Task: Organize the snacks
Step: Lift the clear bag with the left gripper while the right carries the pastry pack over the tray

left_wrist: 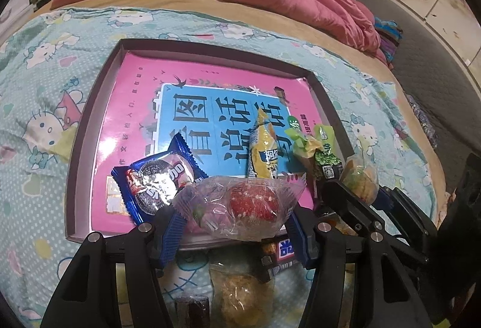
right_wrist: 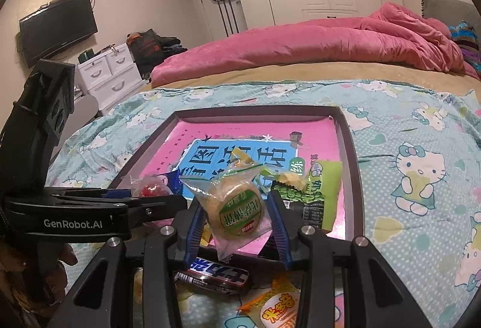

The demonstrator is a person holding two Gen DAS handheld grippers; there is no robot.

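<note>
Your left claw [left_wrist: 234,225] is clamped on a clear packet with a red sweet [left_wrist: 240,204], held over the near edge of the shallow box tray [left_wrist: 90,105] on the bed. At ten o'clock from it, a blue sandwich-cookie packet [left_wrist: 156,177] lies inside the tray on the pink book cover. At twelve o'clock lies a yellow snack stick [left_wrist: 263,147], and at two o'clock green wrappers [left_wrist: 318,147] are bunched against the tray's right side. Your right claw [right_wrist: 237,225] is closed, narrower, on a round pastry in a clear wrapper [right_wrist: 237,204], also over the tray's near rim. The two claws sit close side by side, so they could knock together if you lower both at once. Each packet is pinched by its crinkly film, which may slip. Release too near the rim and either could tip out onto the Hello Kitty sheet [right_wrist: 415,177], beside the dark bar [right_wrist: 219,271] and orange packet [right_wrist: 276,313] waiting below.
</note>
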